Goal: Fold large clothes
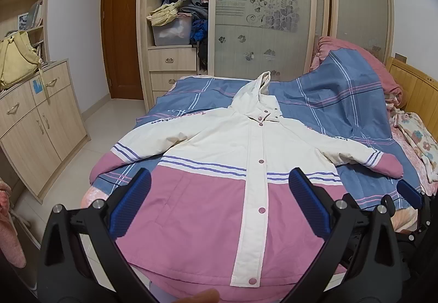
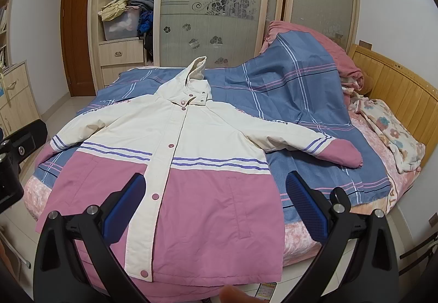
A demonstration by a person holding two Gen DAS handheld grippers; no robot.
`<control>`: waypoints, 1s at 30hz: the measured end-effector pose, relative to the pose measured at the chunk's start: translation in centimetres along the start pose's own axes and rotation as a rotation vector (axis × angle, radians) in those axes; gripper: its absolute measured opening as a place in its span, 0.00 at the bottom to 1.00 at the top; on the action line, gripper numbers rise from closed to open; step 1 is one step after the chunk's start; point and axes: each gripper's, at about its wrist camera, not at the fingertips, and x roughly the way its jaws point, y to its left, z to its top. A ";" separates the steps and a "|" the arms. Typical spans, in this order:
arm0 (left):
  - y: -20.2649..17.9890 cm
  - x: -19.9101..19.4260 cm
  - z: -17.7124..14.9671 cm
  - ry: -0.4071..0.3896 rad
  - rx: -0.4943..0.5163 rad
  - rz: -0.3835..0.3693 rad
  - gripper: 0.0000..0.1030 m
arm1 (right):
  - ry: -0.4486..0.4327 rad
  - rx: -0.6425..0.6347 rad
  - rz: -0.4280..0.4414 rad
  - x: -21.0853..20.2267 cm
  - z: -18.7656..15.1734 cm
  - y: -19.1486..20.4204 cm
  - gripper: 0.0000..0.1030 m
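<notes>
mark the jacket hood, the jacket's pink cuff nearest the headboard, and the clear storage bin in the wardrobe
jacket hood [image 1: 253, 96], left wrist view, on the cream outer side of the hood.
pink cuff [image 2: 343, 156], right wrist view, mid pink sleeve end.
storage bin [image 1: 172, 33], left wrist view, on its translucent front wall.

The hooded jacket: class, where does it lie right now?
In both views the jacket lies spread flat, front up, on the blue checked sheet of the bed, hood toward the wardrobe, hem nearest the tools.
</notes>
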 end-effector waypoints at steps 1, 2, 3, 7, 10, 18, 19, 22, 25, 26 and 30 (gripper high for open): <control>0.0 0.0 0.0 0.000 0.000 0.000 0.98 | 0.000 -0.001 0.000 0.0 0.0 0.0 0.99; 0.0 0.0 -0.1 0.000 0.001 0.000 0.98 | 0.001 -0.001 0.000 0.0 0.0 0.0 0.99; 0.0 0.0 0.0 0.000 0.000 0.000 0.98 | 0.002 -0.001 0.001 0.0 -0.1 0.0 0.99; 0.0 0.1 -0.1 0.004 0.001 -0.001 0.98 | 0.005 -0.001 0.001 0.1 -0.3 0.1 0.99; -0.1 0.1 -0.1 0.006 0.002 -0.001 0.98 | 0.006 -0.001 0.003 0.2 -0.4 0.1 0.99; -0.5 0.6 -0.1 0.014 0.012 -0.020 0.98 | 0.019 -0.002 0.005 0.7 -0.5 0.1 0.99; -0.6 0.8 -0.1 0.018 0.015 -0.021 0.98 | 0.023 -0.002 0.006 0.8 -0.6 0.0 0.99; -0.9 1.7 -0.2 0.035 0.022 -0.024 0.98 | 0.034 -0.002 0.014 1.7 -0.6 0.0 0.99; -1.1 3.7 -0.5 0.074 0.020 -0.055 0.98 | 0.069 0.025 0.120 3.5 -0.7 -1.1 0.99; -1.2 4.4 -0.7 0.094 0.017 -0.062 0.98 | 0.109 0.047 0.170 4.7 -0.7 -1.7 0.99; -0.5 9.6 -2.7 0.271 -0.051 -0.127 0.98 | 0.230 0.156 0.219 10.0 -2.3 -6.1 0.99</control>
